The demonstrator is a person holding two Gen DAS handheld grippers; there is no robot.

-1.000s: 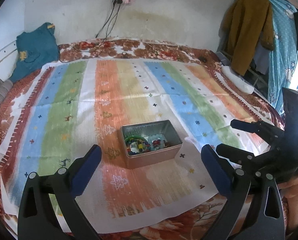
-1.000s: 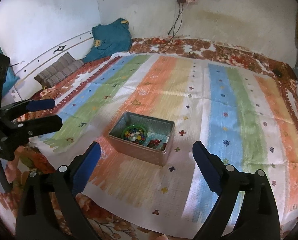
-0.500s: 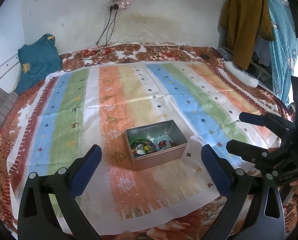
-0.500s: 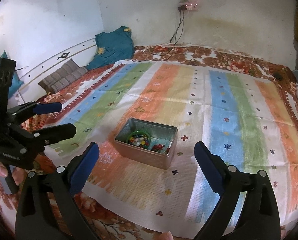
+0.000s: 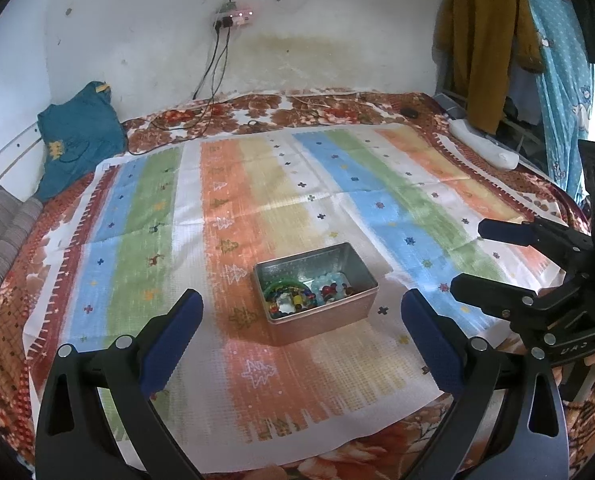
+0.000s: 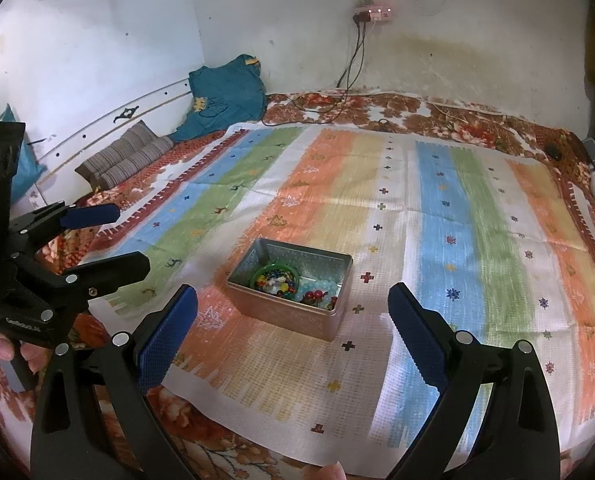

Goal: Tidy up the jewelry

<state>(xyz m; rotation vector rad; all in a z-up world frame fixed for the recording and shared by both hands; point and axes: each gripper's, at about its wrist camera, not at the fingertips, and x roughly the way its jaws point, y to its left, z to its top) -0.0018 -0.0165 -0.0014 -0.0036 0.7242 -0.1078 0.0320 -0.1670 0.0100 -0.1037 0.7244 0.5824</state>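
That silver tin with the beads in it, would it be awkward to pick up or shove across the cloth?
Probably stiff: the metal tin has straight walls, so open jaws could clamp it. It sits low and wide, so tipping looks unlikely. The striped cloth beneath lies loose, so a push might wrinkle it. The bead jewelry inside is loose and would likely shift or rattle.

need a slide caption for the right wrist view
Open right gripper above a metal tin of beaded jewelry on a striped cloth.
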